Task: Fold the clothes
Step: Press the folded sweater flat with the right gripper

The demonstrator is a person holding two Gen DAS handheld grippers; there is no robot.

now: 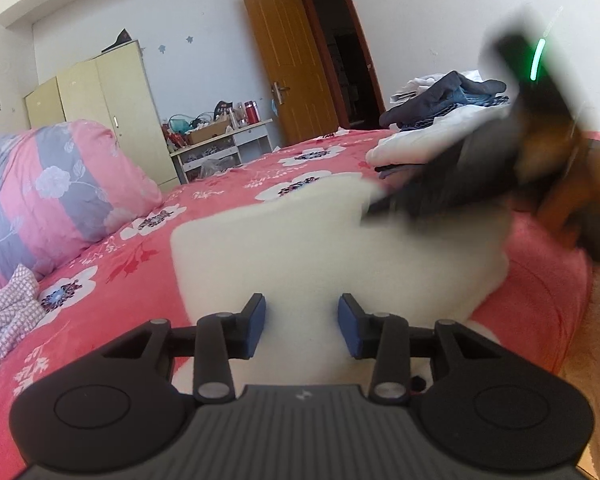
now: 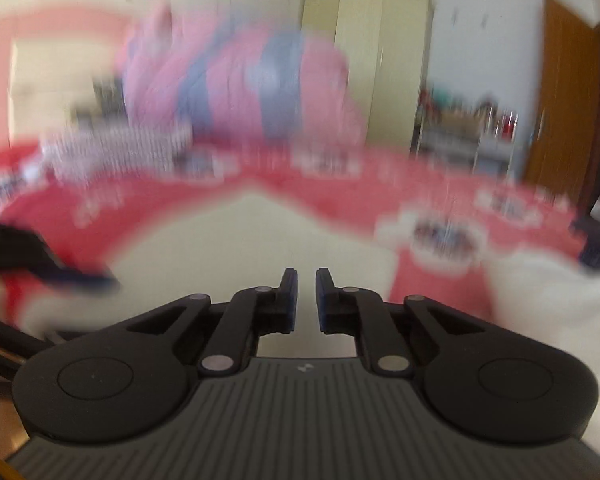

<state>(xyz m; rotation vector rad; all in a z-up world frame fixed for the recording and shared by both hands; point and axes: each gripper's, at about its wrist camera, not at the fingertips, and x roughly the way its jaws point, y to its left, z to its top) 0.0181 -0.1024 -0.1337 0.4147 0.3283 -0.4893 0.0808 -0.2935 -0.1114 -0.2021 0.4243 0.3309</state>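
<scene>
Now the left gripper point(image 1: 302, 326) hovers low with its blue-padded jaws spread wide and nothing between them, right over the folded white garment point(image 1: 320, 248) lying on the pink floral bedspread point(image 1: 228, 196). Across from it the right gripper point(image 2: 306, 298) shows heavy motion blur, jaws nearly together with a narrow gap and nothing visibly pinched. Beyond the white garment a heap of dark and white clothes point(image 1: 444, 108) sits on the bed, well apart from the pink-and-grey pillow point(image 1: 52, 188).

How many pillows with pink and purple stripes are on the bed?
1. The pink and purple striped floral pillow lies at the left side of the red flowered bed cover; the blurred right view shows no second one, though more could be hidden.
</scene>
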